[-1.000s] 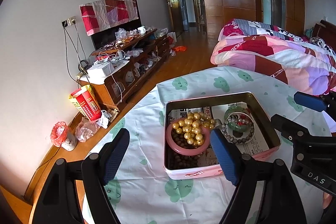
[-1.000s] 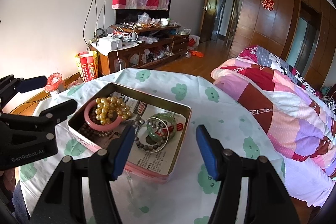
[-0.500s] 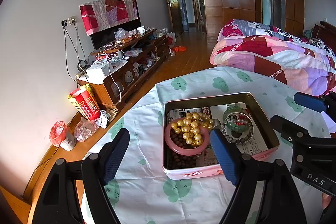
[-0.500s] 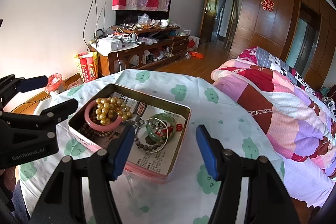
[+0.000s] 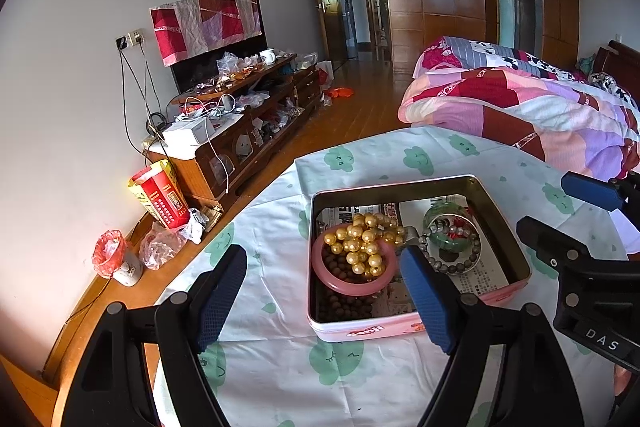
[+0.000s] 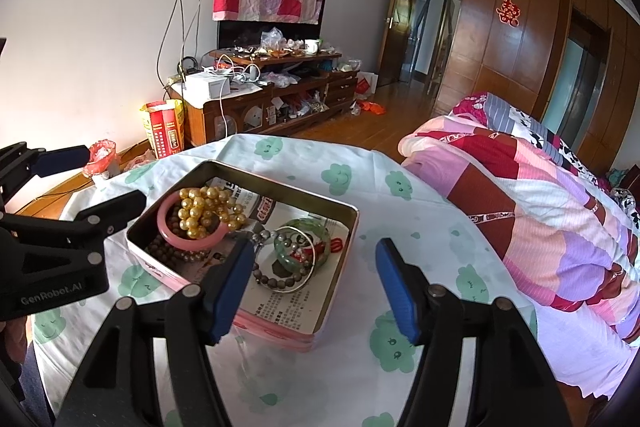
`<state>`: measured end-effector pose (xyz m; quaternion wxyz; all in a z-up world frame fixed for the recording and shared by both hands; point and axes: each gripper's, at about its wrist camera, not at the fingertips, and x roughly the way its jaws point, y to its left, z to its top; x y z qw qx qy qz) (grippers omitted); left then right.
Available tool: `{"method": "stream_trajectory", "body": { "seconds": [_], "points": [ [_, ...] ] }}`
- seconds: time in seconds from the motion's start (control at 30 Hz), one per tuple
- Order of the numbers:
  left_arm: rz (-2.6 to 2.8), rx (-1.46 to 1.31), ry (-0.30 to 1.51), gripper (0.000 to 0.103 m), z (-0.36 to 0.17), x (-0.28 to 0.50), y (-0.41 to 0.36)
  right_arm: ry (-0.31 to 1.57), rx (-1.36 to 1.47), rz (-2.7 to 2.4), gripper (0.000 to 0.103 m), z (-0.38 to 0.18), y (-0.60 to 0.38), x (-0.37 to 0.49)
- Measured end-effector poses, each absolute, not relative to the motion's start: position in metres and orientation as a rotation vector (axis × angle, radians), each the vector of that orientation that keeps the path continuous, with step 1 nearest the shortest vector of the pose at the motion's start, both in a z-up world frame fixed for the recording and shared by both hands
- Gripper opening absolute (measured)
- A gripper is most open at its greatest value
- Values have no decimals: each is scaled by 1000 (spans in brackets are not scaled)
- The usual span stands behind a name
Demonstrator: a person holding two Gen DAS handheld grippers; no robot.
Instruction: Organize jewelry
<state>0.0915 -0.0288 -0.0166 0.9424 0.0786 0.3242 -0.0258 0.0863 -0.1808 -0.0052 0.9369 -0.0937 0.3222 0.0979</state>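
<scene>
Both grippers' jaws gape empty over the tin (image 5: 516, 247), its long axis running left-right.

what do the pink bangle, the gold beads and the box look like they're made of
Pink bangle: smooth, glossy, opaque; probably stone or resin. Gold beads: round with pearly highlights; likely faux pearls. Box: thin metal walls, dull inside, pink-painted outside; a tin.

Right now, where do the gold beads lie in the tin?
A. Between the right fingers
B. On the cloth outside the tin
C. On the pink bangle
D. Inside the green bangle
C: the gold beads are heaped over the pink bangle at the tin's left end, apart from the green bangle.
</scene>
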Motion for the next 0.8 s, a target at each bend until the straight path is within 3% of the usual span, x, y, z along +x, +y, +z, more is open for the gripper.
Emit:
{"method": "stream_trajectory", "body": {
  "seconds": [0.37, 0.5, 0.7, 0.8],
  "points": [
    [-60, 147, 651, 80, -14, 90, -28, 646, -202, 191, 66, -5, -185, 87],
    [-46, 142, 654, 86, -15, 91, -26, 648, -203, 188, 66, -7, -185, 86],
    [-28, 151, 643, 87, -18, 89, -23, 653, -204, 188, 66, -12, -185, 87],
    [-35, 157, 654, 87, -20, 90, -24, 653, -203, 186, 70, -13, -185, 86]
  ]
}}
